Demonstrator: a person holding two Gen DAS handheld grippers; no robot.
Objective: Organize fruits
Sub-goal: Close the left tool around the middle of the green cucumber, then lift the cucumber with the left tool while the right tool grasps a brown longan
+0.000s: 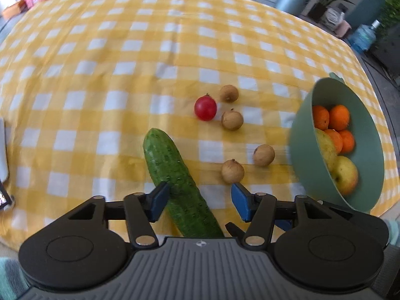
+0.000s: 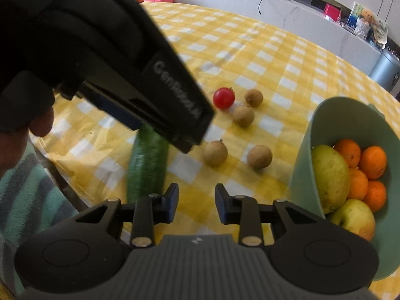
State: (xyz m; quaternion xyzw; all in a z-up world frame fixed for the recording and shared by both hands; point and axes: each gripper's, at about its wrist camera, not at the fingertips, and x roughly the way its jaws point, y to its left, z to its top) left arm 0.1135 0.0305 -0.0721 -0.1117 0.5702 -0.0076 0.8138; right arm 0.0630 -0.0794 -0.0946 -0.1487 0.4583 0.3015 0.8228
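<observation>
Left gripper [image 1: 197, 200] fingers spread wide, straddling the cucumber [image 1: 172, 175]; left pad touches it, right pad clear, not clamped. Right gripper [image 2: 196, 203] fingers narrowed with a gap, holding nothing, above the checked cloth on the desk [image 2: 262, 57]. Cucumber lies near the desk's front edge. Red tomato [image 1: 205, 108] and four brown round fruits [image 1: 232, 120] lie just beside the green bowl [image 2: 325, 125] of oranges and apples.
</observation>
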